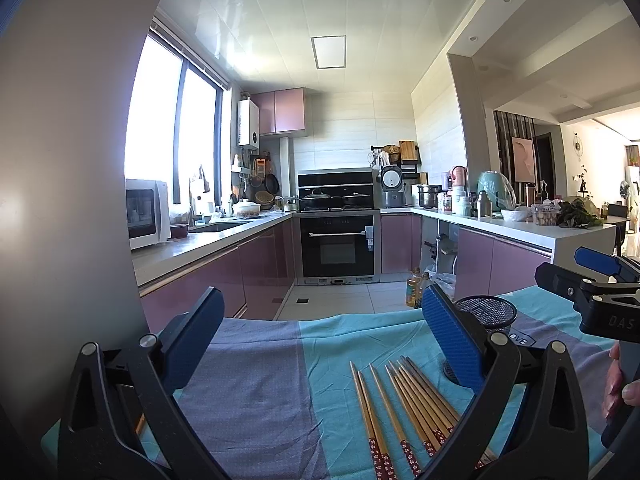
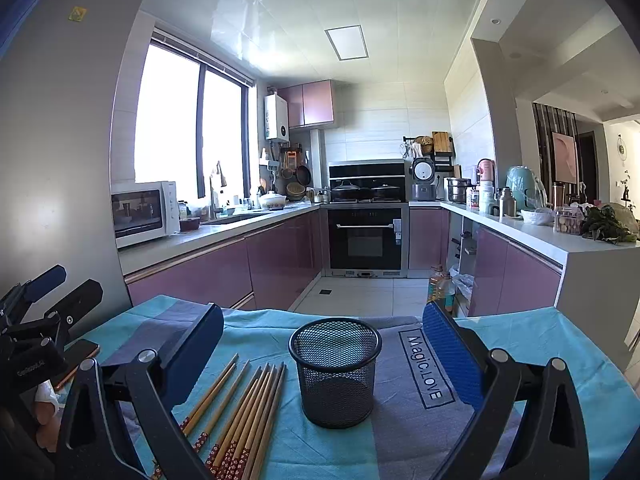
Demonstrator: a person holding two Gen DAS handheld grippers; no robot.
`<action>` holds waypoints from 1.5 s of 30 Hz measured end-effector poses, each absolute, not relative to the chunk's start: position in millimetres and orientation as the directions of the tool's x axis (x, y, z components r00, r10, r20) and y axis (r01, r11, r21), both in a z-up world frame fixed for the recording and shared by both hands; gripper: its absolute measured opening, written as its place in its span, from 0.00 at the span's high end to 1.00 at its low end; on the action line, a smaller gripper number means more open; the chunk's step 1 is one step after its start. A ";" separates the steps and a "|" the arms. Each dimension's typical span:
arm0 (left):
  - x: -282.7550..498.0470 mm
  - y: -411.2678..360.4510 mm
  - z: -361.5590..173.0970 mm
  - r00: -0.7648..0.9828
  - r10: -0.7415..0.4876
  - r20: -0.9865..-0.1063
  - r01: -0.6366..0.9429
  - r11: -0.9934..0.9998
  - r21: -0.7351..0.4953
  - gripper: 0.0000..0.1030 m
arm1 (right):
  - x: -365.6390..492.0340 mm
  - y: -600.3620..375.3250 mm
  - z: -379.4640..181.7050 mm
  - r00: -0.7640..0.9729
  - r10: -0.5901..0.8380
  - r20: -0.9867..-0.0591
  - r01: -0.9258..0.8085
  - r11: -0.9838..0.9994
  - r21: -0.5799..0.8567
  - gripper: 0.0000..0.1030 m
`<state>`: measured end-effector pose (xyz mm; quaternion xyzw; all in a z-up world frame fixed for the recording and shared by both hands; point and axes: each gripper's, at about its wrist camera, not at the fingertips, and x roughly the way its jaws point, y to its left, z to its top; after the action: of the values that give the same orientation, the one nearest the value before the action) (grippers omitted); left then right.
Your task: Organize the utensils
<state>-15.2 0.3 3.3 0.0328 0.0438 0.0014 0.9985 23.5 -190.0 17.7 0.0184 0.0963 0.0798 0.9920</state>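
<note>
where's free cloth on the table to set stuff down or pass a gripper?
Free: cloth right of the mesh cup, past the "Magic.LOVE" label; also the grey stripe left of the chopsticks. Crowded: the chopsticks lie close beside the cup, and a phone lies at the far-left edge.

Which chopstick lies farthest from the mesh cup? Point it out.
The leftmost chopstick in the right wrist view: it lies apart from the bunch, on the side away from the mesh cup.
</note>
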 end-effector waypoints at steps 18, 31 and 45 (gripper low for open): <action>-19.7 0.5 5.0 0.997 0.011 -0.077 -0.006 0.998 0.066 0.06 | 22.4 -188.2 17.3 0.970 0.158 -0.186 -0.150 0.987 0.055 0.06; -19.6 0.2 4.2 0.997 0.011 -0.076 -0.006 0.998 0.066 0.06 | 22.5 -190.9 17.1 0.971 0.155 -0.184 -0.146 0.988 0.058 0.06; -19.7 1.1 4.5 0.997 0.010 -0.075 -0.005 0.998 0.063 0.06 | 22.5 -190.2 17.1 0.971 0.155 -0.181 -0.147 0.987 0.059 0.06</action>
<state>-19.7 1.1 4.5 0.0316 0.0375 0.0037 0.9988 22.5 -190.2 17.1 0.0226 0.0929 0.0760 0.9925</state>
